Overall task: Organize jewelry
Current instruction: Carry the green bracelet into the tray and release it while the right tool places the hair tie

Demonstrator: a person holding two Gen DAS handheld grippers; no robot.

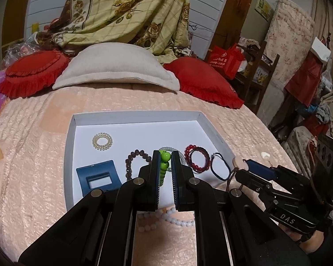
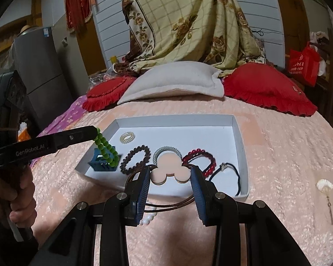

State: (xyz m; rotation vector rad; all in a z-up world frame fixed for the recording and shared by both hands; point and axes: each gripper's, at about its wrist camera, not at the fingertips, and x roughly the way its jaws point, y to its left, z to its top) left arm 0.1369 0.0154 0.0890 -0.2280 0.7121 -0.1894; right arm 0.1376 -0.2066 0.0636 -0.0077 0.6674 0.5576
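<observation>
1. The left gripper (image 1: 165, 166) is pinching the green bead bracelet (image 2: 106, 147) near its top, so the loop hangs free below the jaws; held high like this it can clear the wall of the white tray (image 2: 240, 146) and be lowered in without dragging across the pieces already there
2. The right gripper (image 2: 169, 175) has its jaws set around a pale wooden pendant (image 2: 169, 169) shaped like three joined discs, its brown cord (image 2: 171, 205) trailing back under the fingers; whether the pads truly press on it I cannot tell, though it appears carried just over the tray's near edge
3. Inside the tray the jewelry lies in a loose row, apparently to keep each piece apart: a blue hair clip (image 1: 98, 177), a dark brown bead bracelet (image 2: 134, 159), a silvery coil tie (image 2: 166, 150), a red bead bracelet (image 2: 198, 161) and a black cord tie (image 2: 227, 177); a clear coil tie (image 1: 102, 141) sits alone farther back
4. Left on the pink bedspread (image 2: 277, 155) are a white bead strand (image 1: 173, 220) near the grippers and a shell pendant (image 2: 325, 187) off to the right; these look yet to be gathered
</observation>
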